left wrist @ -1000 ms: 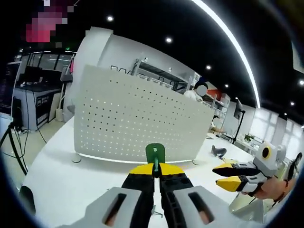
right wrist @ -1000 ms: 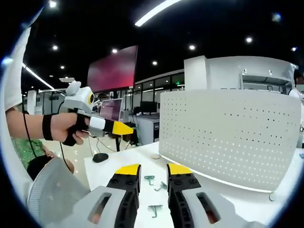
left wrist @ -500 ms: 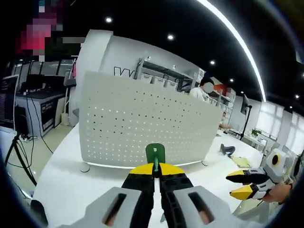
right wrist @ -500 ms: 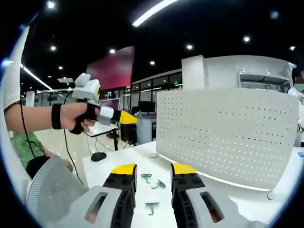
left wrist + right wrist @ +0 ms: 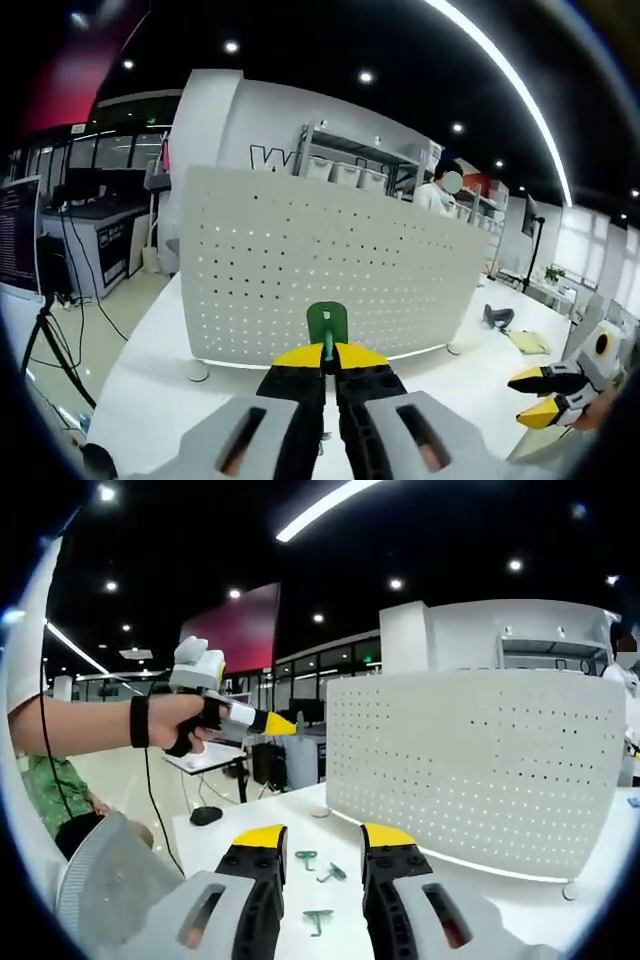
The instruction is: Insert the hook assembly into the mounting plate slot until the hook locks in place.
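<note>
In the left gripper view, the left gripper point(image 5: 329, 352) has its yellow-tipped jaws pressed together on a green hook point(image 5: 327, 325), whose rounded top stands up above the tips, in front of the white perforated mounting plate point(image 5: 330, 270) standing upright on the white table point(image 5: 150, 385). The right gripper point(image 5: 322, 837) has its jaws parted with nothing between them; three more green hooks point(image 5: 318, 918) lie on the table beyond them. Around is an office with ceiling spotlights, shelving and desks.
</note>
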